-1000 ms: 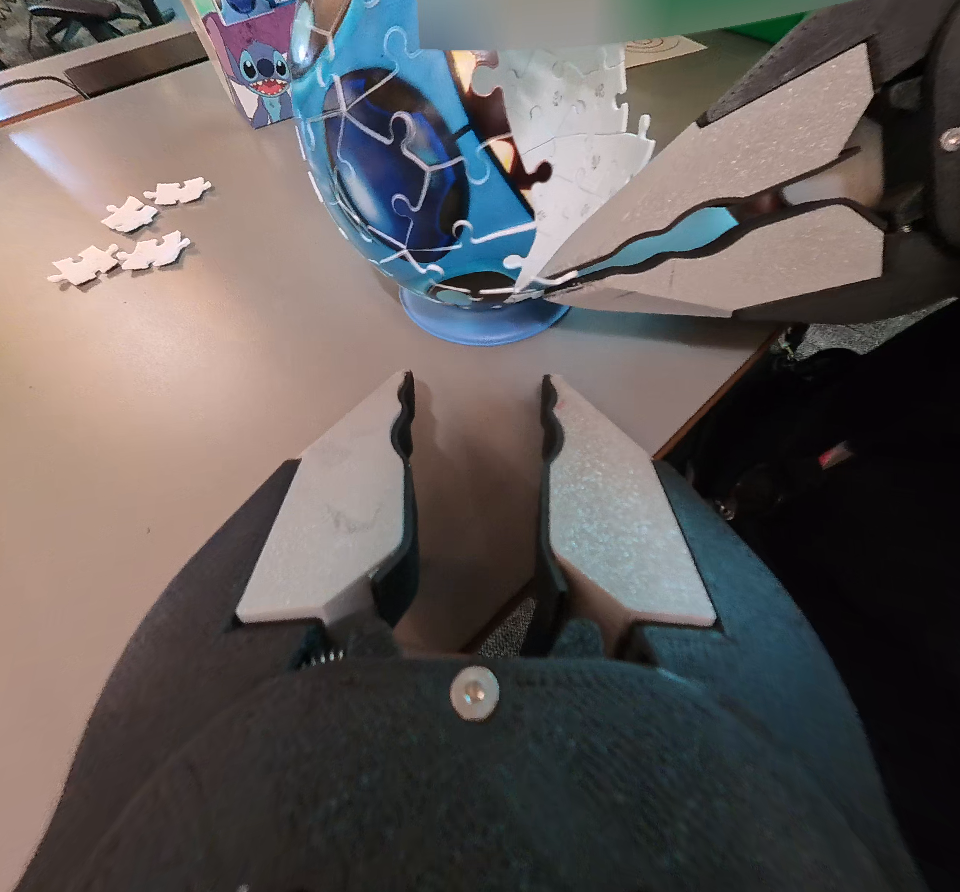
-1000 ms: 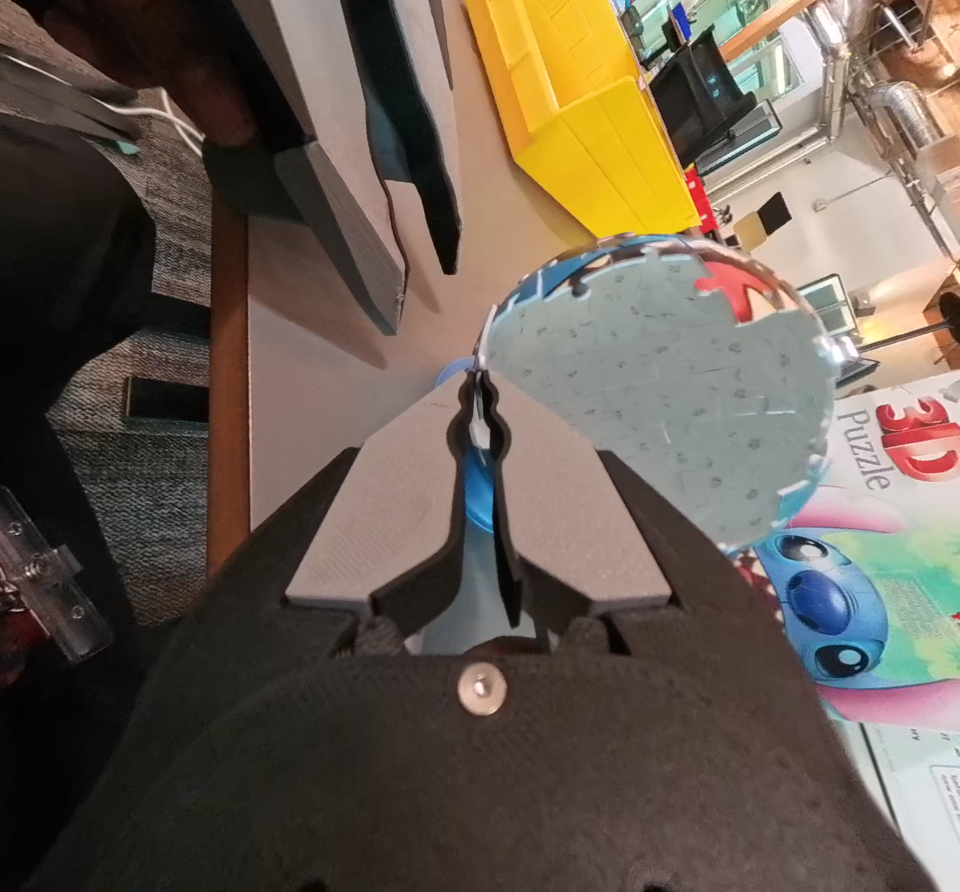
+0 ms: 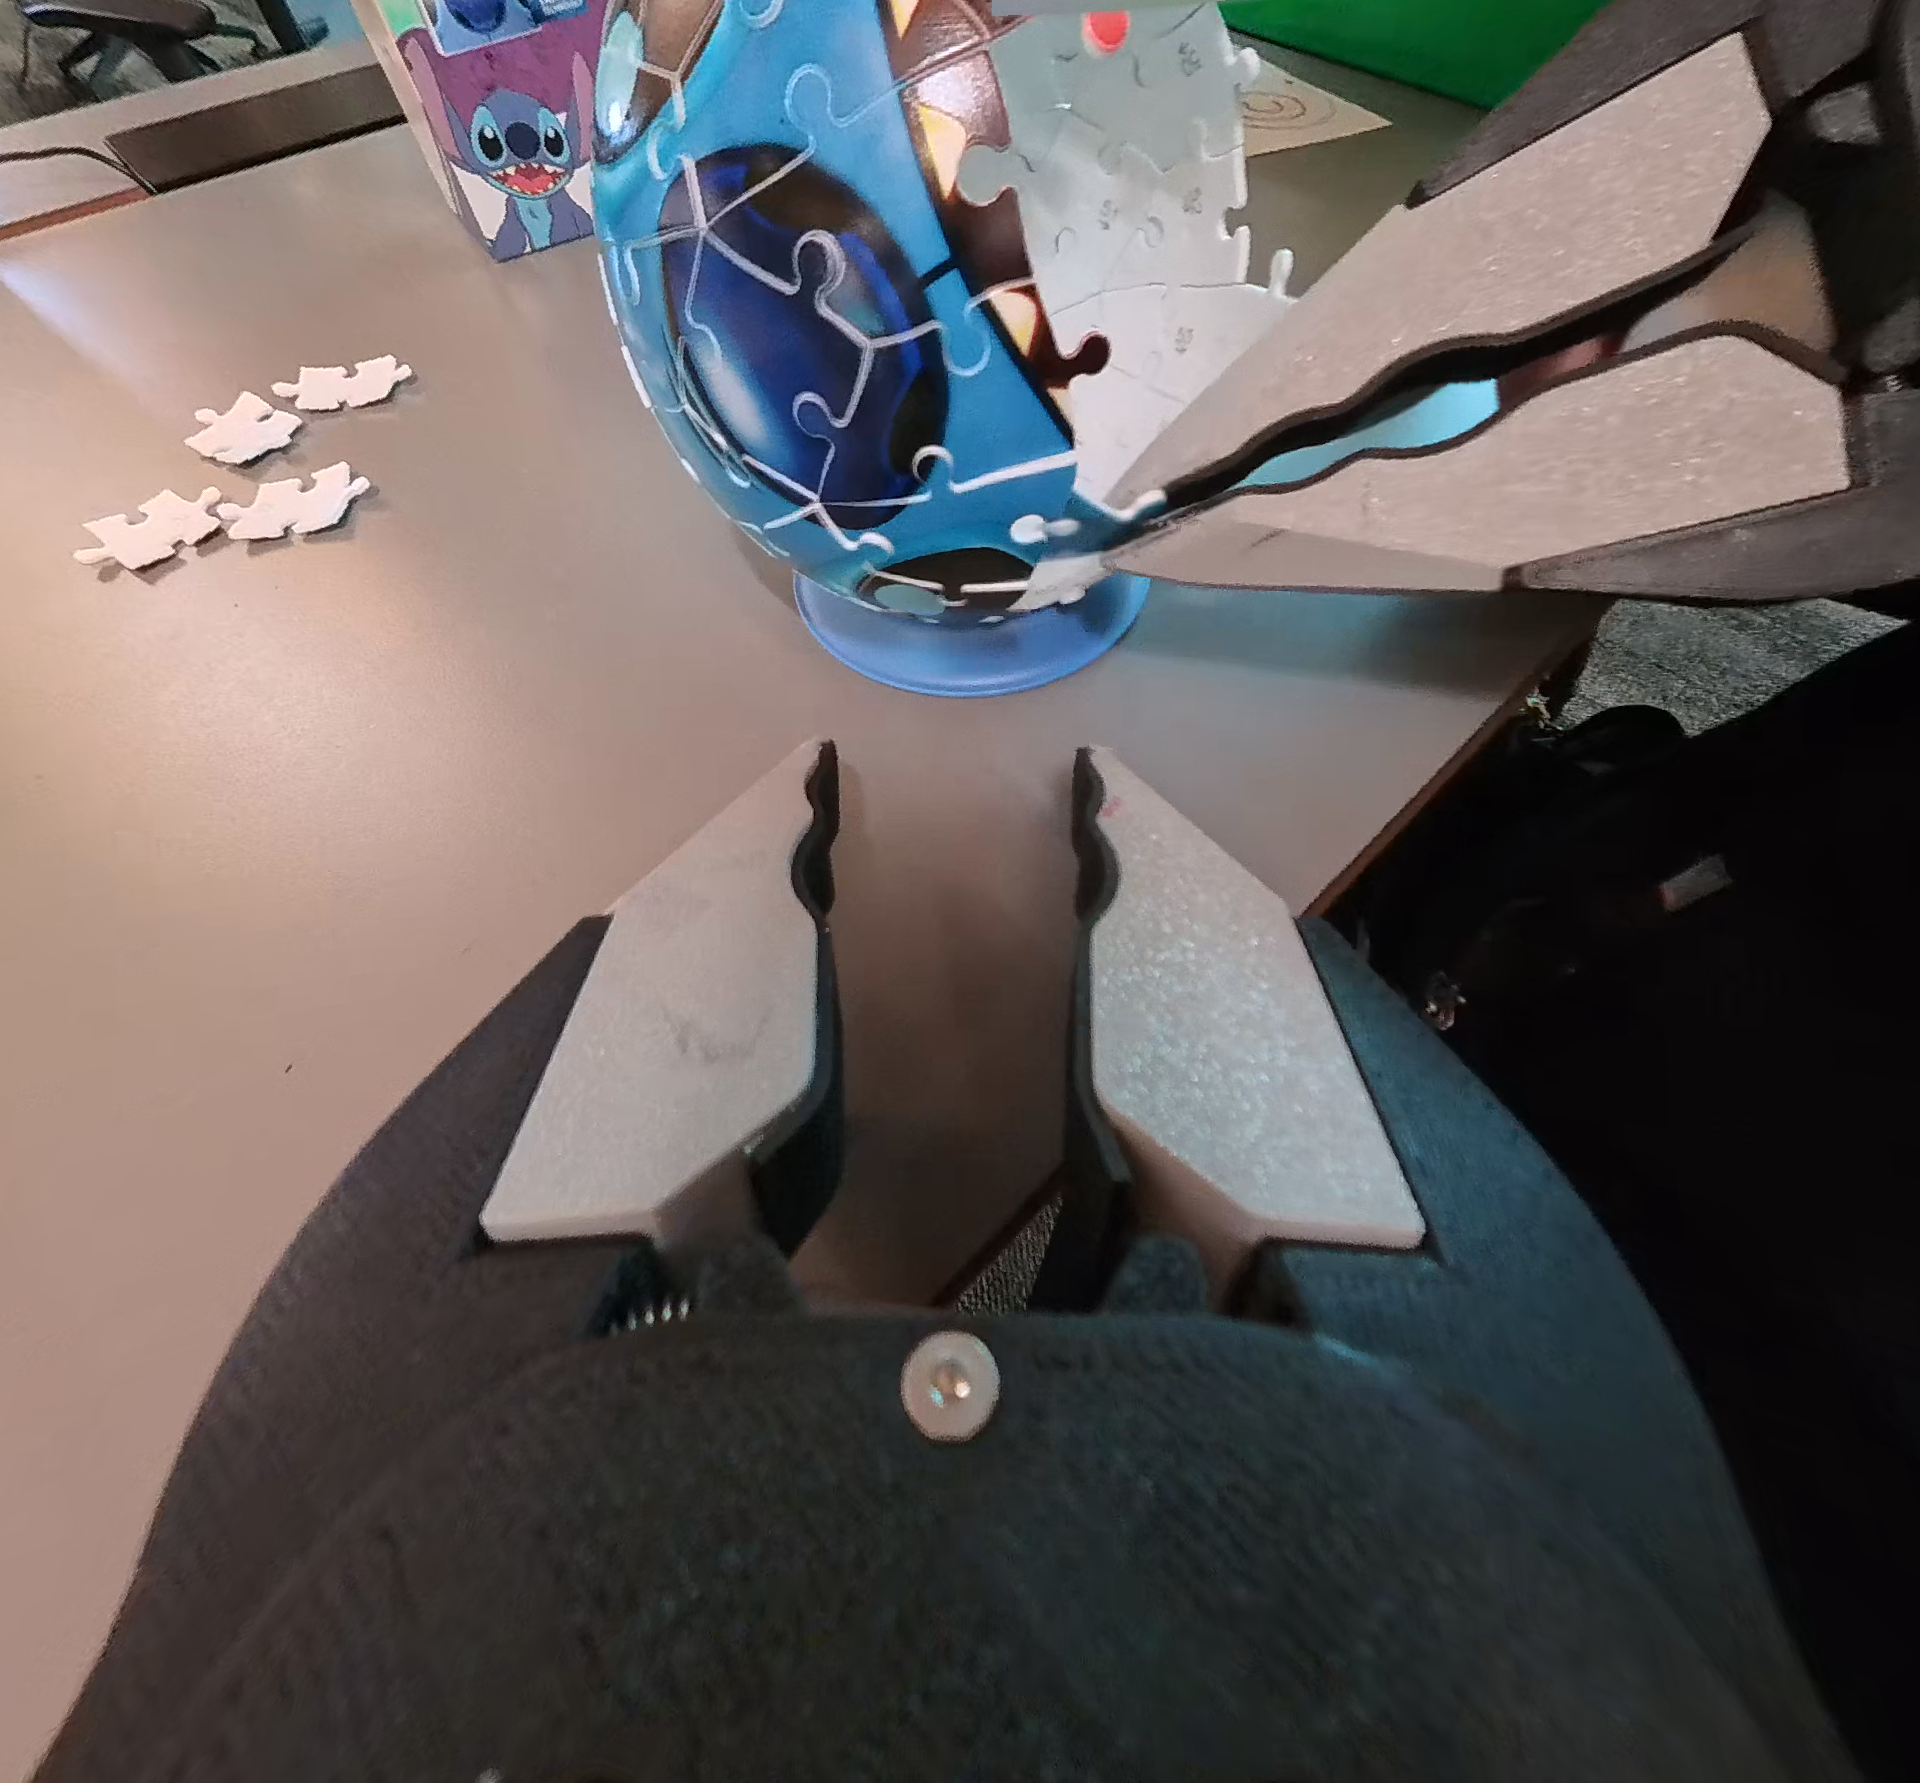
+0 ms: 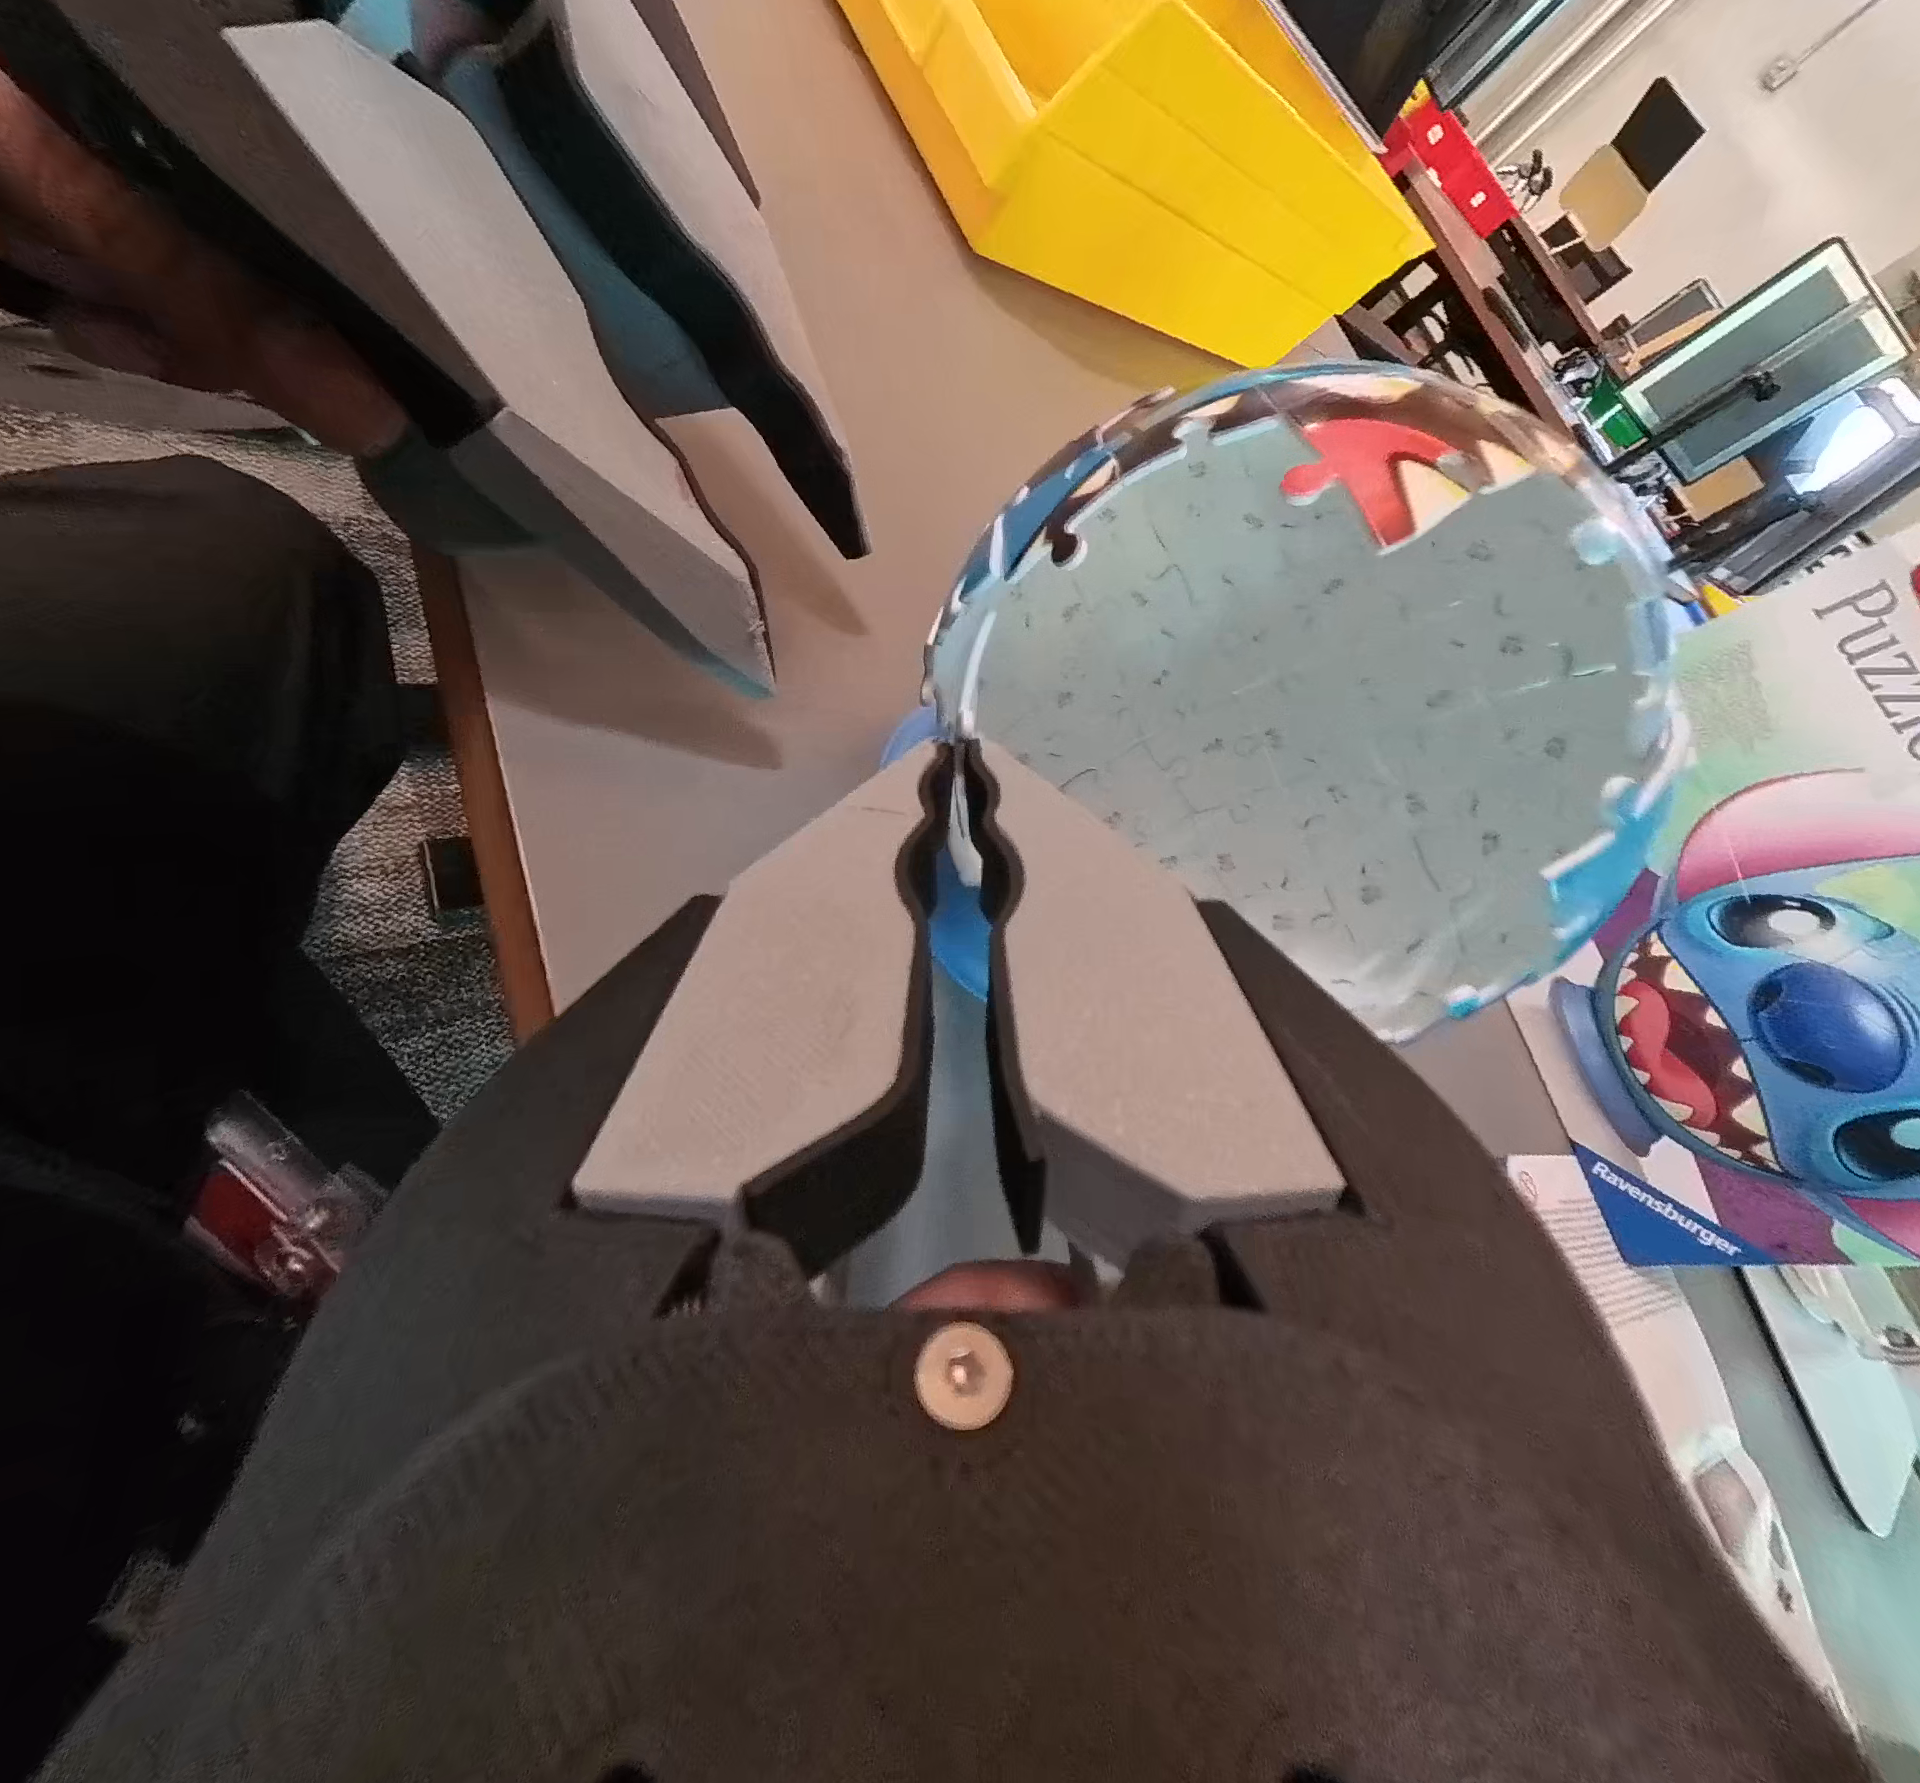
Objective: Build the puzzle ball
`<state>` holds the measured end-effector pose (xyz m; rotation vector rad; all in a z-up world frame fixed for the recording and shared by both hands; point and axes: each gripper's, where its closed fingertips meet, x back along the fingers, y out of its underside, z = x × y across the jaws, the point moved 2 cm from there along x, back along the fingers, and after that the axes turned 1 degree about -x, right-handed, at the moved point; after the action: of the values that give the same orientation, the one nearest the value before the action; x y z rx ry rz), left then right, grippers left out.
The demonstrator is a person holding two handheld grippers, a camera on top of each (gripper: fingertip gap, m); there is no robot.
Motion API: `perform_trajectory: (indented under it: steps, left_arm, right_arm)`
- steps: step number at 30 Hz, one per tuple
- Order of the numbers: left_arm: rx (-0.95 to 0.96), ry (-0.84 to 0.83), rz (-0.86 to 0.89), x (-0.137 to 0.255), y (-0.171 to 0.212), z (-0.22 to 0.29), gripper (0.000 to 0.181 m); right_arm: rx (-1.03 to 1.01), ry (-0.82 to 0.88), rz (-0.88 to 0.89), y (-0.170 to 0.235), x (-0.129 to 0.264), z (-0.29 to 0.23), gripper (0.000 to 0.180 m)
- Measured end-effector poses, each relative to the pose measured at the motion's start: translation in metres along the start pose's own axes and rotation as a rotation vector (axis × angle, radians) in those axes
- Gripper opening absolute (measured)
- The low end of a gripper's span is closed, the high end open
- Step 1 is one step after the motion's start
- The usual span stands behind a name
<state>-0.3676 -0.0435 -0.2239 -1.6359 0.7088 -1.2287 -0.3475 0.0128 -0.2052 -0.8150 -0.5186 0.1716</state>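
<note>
A half-built puzzle ball (image 3: 790,362) of glossy blue curved pieces, its hollow inside pale and grey-white, sits on a round blue plastic stand (image 3: 966,637) near the front edge of a smooth grey-brown table (image 3: 364,798). The right gripper (image 3: 1117,512), its two grey wedge-shaped fingers almost closed, comes in from the right and pinches a small white puzzle piece (image 4: 964,824) at its very tips, holding it against the ball's lower open rim just above the stand. In the right wrist view the piece shows as a thin white sliver squeezed between the fingertips, touching the edge of the shell. The left gripper (image 3: 951,777) hangs low over the table nearer than the ball, its fingers spread well apart with nothing between them, and it touches neither the ball nor the stand. Four loose white puzzle pieces (image 3: 244,460) lie face down in a small cluster on the table, well to the left of the ball. A colourful cardboard puzzle box (image 3: 488,92) printed with a blue cartoon creature stands upright behind the ball, on its far left. Farther off across the table sit bright yellow plastic bins (image 4: 1122,133).
</note>
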Motion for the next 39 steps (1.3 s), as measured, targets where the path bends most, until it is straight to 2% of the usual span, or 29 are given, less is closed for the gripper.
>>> perform_trajectory:
  steps: [20, 29, 39]
  left_arm:
    - [0.027, 0.001, 0.013, 0.000, -0.001, -0.002, 0.042]
    - [0.001, 0.002, -0.006, 0.002, 0.000, 0.003, 0.042]
    - [-0.093, 0.034, 0.039, 0.014, -0.019, 0.034, 0.040]
  right_arm:
    - [-0.014, -0.017, 0.000, 0.001, -0.004, 0.002, 0.000]
    - [0.023, 0.006, 0.046, -0.001, 0.007, 0.002, 0.000]
    - [0.170, 0.060, 0.211, -0.012, 0.032, -0.008, 0.000]
